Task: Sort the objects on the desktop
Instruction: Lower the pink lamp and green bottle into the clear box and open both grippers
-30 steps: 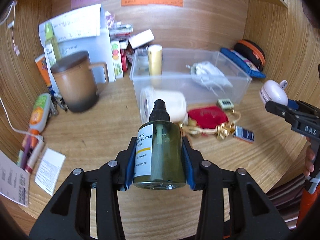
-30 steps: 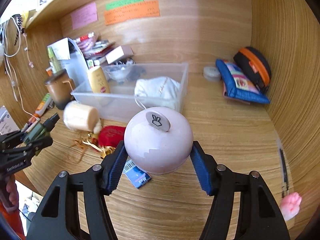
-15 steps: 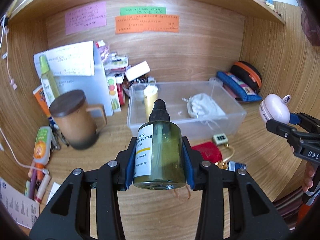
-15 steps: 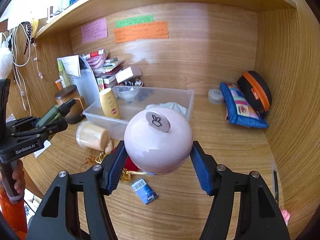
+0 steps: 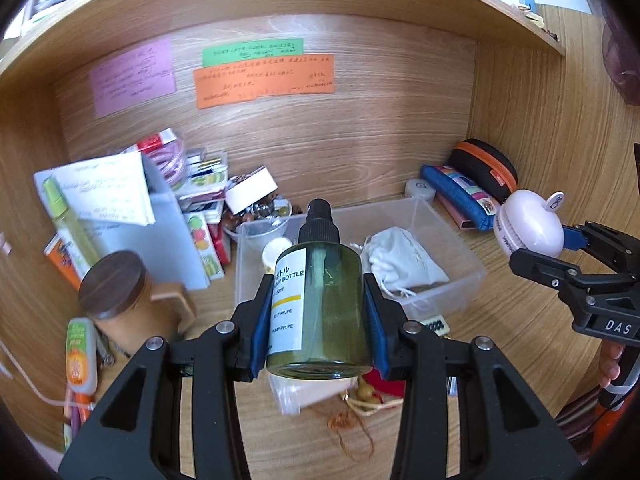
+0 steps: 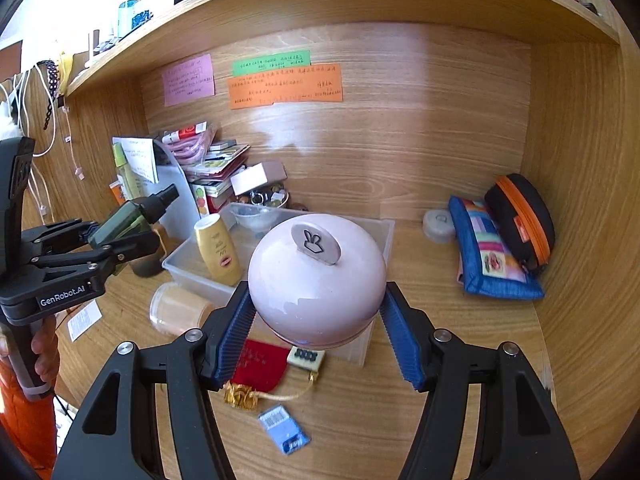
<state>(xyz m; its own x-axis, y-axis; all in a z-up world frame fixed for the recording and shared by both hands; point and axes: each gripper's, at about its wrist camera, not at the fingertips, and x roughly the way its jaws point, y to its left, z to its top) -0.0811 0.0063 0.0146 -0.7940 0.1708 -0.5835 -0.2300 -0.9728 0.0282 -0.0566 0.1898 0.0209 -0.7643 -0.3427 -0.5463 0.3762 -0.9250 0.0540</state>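
My left gripper (image 5: 317,332) is shut on a green pump bottle (image 5: 318,312) with a black cap and white label, held high above the desk; it also shows in the right wrist view (image 6: 128,220). My right gripper (image 6: 316,340) is shut on a round pink brush (image 6: 316,280) with a rabbit tab, also seen at the right of the left wrist view (image 5: 528,228). A clear plastic bin (image 5: 460,240) below holds a white pouch (image 5: 400,256) and a yellow lotion bottle (image 6: 218,252).
On the desk lie a red pouch (image 6: 260,364), a cream jar on its side (image 6: 176,312), a blue card (image 6: 284,430) and a gold cord. A brown lidded mug (image 5: 120,304) and stacked papers stand left. Blue and orange-black cases (image 6: 496,256) lie right.
Both grippers have risen and pulled back with their objects; the desk and bin look farther below, and the shelf above has come into view.
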